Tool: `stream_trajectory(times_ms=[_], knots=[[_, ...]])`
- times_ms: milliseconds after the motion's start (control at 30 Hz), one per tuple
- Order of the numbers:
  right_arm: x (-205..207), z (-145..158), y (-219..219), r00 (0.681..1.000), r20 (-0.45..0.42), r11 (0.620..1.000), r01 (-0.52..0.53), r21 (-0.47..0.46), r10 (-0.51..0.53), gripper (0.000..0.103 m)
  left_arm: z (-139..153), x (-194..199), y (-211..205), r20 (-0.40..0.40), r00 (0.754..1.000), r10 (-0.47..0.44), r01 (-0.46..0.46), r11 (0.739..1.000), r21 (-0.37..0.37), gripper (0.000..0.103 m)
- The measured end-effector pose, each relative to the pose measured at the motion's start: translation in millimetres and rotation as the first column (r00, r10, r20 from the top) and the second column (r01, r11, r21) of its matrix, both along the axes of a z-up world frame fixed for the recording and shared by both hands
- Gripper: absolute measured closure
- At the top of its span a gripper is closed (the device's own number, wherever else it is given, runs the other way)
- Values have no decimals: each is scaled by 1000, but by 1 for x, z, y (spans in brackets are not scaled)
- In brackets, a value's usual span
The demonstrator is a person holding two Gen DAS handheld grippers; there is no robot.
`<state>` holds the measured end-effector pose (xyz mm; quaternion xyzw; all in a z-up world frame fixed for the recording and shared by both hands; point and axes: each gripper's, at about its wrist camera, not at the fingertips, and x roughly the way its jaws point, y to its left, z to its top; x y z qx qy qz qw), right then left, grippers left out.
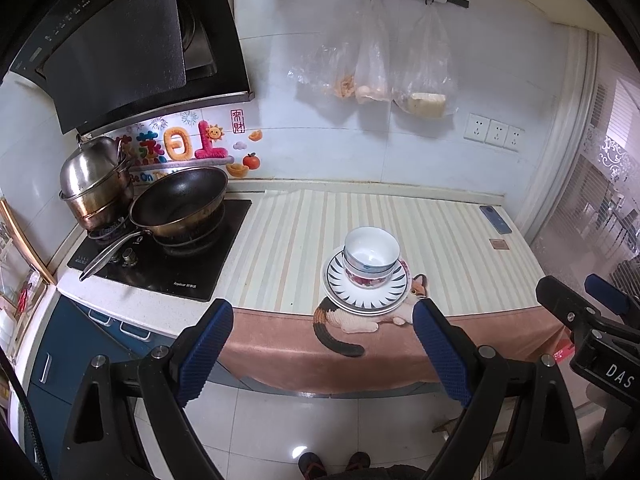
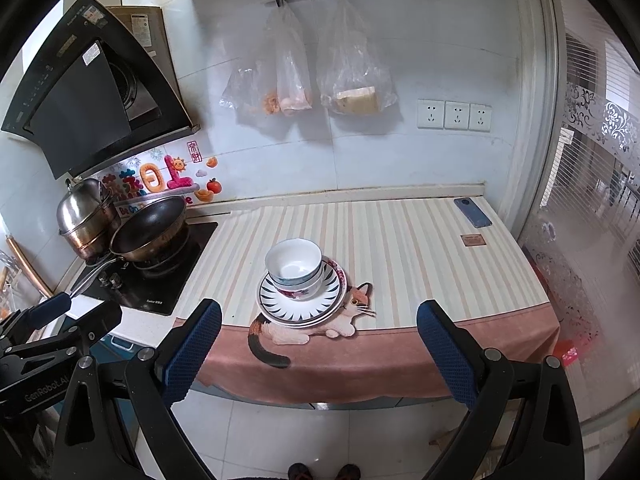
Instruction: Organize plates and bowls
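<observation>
Two bowls (image 1: 371, 258) are sitting nested on a stack of plates (image 1: 366, 294) near the front edge of the worktop (image 1: 460, 248), on a striped cloth with a cat picture (image 1: 360, 320) touching the plates' near rim. The upper bowl is white with a blue band; the lower one is showing a red flower pattern. The top plate is carrying dark ray marks round its rim.

The left tongs (image 1: 324, 344) are hanging wide, holding nothing, back from the worktop's edge and above the floor. The right tongs (image 2: 320, 344) are likewise gaping wide and holding nothing, just beside the left ones; "DAS" is showing on their body in the left view, and "GenRobot.AI" on the left tongs' body in the right view.

At far left a black wok (image 1: 180, 200) and a steel steamer pot (image 1: 94, 180) are standing on a hob (image 1: 168, 264) whose printed brand is too small to read. A phone (image 2: 472, 212) is lying at far right. Wall stickers (image 1: 188, 146) are showing large Chinese characters and "Be On".
</observation>
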<state>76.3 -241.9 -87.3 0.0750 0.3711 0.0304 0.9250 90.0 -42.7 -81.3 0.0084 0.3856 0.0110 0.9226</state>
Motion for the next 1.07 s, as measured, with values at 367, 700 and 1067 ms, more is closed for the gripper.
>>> stream_trajectory(times_ms=[367, 700, 1067], knots=[[0, -1, -1, 1000, -1, 1000, 1, 2, -1, 3, 0, 0, 0, -3, 1000, -1, 1, 1000, 0, 11], [-2, -2, -1, 1000, -1, 1000, 4, 4, -4, 3, -2, -2, 1, 6, 1000, -5, 5, 1000, 2, 11], [-6, -4, -1, 1000, -1, 1000, 9, 4, -9, 3, 0, -2, 6, 18, 1000, -7, 7, 1000, 4, 11]])
